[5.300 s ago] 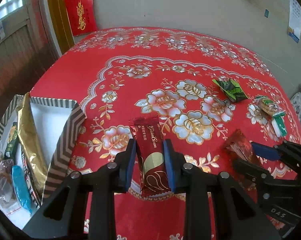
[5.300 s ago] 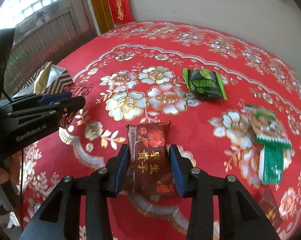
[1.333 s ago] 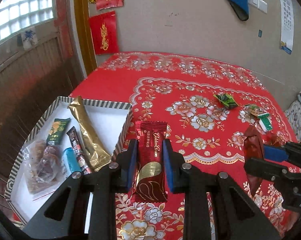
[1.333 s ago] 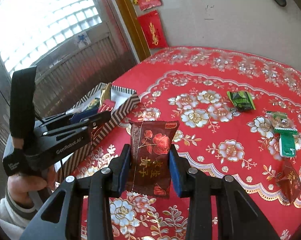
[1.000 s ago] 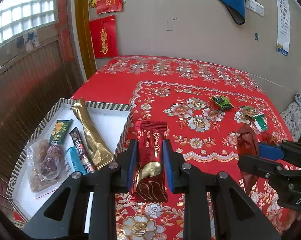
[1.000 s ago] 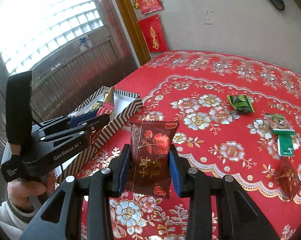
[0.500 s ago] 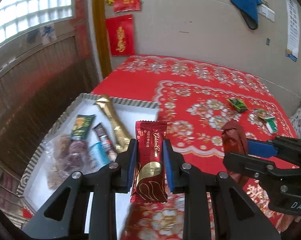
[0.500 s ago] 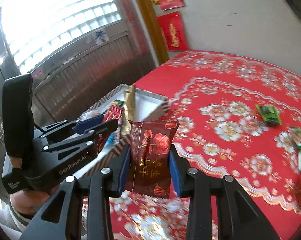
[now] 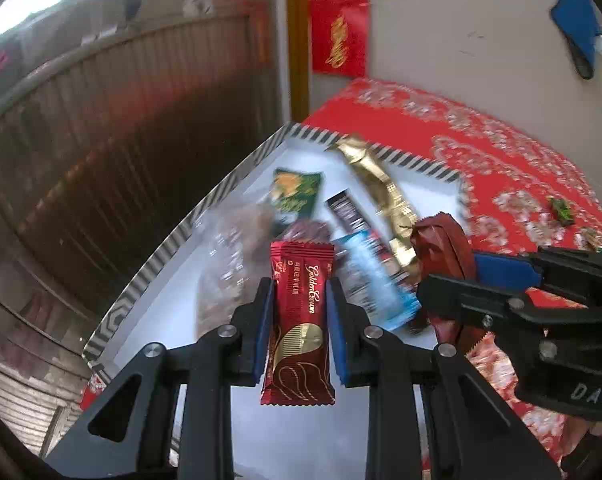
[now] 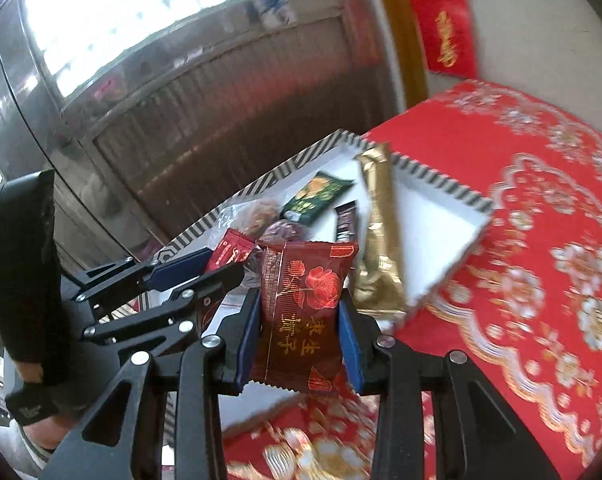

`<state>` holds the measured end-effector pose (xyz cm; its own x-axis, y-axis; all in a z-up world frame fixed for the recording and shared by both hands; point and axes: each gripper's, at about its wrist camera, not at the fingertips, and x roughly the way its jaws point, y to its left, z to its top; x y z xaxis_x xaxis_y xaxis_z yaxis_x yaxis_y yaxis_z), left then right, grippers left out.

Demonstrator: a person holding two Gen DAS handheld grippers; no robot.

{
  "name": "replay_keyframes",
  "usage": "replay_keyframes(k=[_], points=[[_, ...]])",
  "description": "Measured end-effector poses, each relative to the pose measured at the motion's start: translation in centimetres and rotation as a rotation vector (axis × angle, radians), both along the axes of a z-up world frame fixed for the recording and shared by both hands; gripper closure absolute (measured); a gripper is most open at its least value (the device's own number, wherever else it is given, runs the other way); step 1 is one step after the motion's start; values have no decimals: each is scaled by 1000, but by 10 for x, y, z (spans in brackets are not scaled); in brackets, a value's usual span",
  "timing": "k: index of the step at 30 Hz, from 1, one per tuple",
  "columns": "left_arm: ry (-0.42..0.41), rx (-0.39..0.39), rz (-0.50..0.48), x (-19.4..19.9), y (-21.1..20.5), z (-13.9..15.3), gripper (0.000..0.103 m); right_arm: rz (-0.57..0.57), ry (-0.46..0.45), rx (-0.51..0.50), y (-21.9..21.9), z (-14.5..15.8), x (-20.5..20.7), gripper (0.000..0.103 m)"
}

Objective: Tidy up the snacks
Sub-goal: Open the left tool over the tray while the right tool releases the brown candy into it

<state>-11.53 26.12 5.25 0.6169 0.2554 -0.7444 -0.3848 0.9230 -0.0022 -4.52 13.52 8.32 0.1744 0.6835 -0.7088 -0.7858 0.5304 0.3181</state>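
My left gripper (image 9: pixel 299 312) is shut on a red and gold wafer bar (image 9: pixel 299 332) and holds it above the white inside of the striped box (image 9: pixel 173 248). My right gripper (image 10: pixel 299 330) is shut on a dark red rose packet (image 10: pixel 301 312) and holds it over the box's near edge (image 10: pixel 441 280). The right gripper also shows in the left wrist view (image 9: pixel 473 280), the left one in the right wrist view (image 10: pixel 197 270). In the box lie a gold bar (image 9: pixel 381 192), a green packet (image 9: pixel 297 196), a blue packet (image 9: pixel 373 280), a dark stick (image 9: pixel 347 212) and a clear bag (image 9: pixel 229 256).
The red flowered tablecloth (image 10: pixel 541 240) runs to the right of the box. A green snack (image 9: pixel 561 210) and another packet (image 9: pixel 591 238) lie far right on it. A dark slatted wall (image 9: pixel 121 140) stands beyond the table edge on the left.
Both grippers have swung left with their packets, from over the tablecloth to over the striped box. The box now fills the middle of both views.
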Motion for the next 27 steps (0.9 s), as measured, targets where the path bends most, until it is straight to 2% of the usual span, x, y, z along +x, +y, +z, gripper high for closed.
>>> replay_keyframes(k=[6,12,15,20,22,24,25,27], points=[[28,1,20,-5,11,-16,75,16,21,-66,28,-28,6,67],[41,28,21,-9,9,-23,75,13,7,-89,35,-33,2,64],[48,26,28,-7,10,-27,75,0,26,-63,31,-32,2,64],[45,35,48,-9,9,-27,72,-11,40,-21,25,-30,5,51],[54,47,61,-9,8,-27,65,-14,40,-10,22,-29,4,49],[50,51,72,-11,9,-25,51,-16,34,-3,19,-25,2,49],[44,54,78,-12,8,-23,47,-17,32,2,16,-23,0,49],[22,66,91,-16,7,-17,29,-19,29,20,11,-19,-2,46]])
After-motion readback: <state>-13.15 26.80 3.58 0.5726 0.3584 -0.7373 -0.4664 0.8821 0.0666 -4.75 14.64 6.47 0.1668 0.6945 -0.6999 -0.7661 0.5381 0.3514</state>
